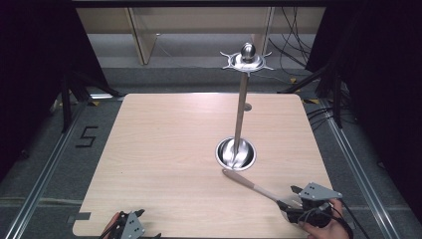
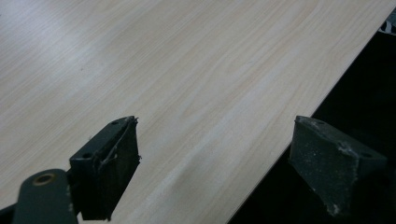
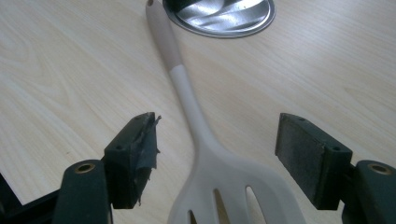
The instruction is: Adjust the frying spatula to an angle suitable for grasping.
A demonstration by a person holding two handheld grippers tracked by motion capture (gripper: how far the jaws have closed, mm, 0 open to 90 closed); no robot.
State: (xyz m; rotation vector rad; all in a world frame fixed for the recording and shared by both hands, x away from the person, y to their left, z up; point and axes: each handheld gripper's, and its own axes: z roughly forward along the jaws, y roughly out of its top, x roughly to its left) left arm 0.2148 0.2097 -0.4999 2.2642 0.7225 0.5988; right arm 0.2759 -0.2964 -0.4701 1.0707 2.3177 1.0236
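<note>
A white slotted spatula (image 1: 249, 182) with a wooden handle lies flat on the wooden table (image 1: 164, 149), its handle end near a round metal base dish (image 1: 226, 152). My right gripper (image 1: 291, 198) is open at the table's front right. In the right gripper view the spatula's blade (image 3: 219, 177) lies between the gripper's (image 3: 217, 149) two spread jaws, and neither pad touches it. A wooden pole (image 1: 241, 109) rises from the dish to a metal hook crown (image 1: 247, 59). My left gripper (image 1: 148, 224) is open at the front left edge, and nothing is between its (image 2: 215, 163) jaws.
The dish's rim (image 3: 233, 25) sits just beyond the spatula handle (image 3: 163, 32). The left gripper straddles the table's front edge (image 2: 280, 154), with dark floor beyond it. Tripod legs (image 1: 67, 99) and cables (image 1: 298, 50) stand around the table.
</note>
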